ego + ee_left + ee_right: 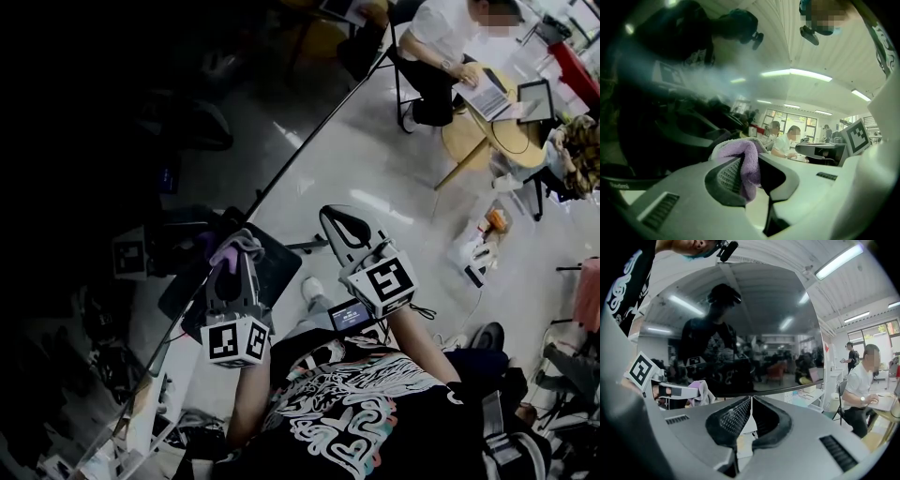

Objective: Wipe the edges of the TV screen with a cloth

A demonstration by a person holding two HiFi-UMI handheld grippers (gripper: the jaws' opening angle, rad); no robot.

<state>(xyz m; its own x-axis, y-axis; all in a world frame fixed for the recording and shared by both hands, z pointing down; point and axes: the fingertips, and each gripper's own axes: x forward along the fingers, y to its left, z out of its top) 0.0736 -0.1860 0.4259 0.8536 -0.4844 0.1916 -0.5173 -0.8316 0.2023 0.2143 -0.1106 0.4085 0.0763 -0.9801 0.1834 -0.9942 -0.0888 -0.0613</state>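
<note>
The dark, reflective TV screen (141,169) fills the left of the head view; its edge (319,122) runs diagonally down to the lower left. My left gripper (234,261) is shut on a purple cloth (239,246), with the cloth bunched at the jaw tips against the screen's edge. The left gripper view shows that cloth (737,151) pinched between the jaws of the left gripper (752,164), the screen (665,93) close ahead. My right gripper (339,223) hovers to the right, off the screen. In its own view the right gripper (751,401) is shut and empty, facing the screen (740,324).
A seated person (445,47) works at a round wooden table (502,131) at the upper right. Bags and small items (478,246) lie on the floor to the right. Cluttered shelves (141,422) sit under the screen at the lower left.
</note>
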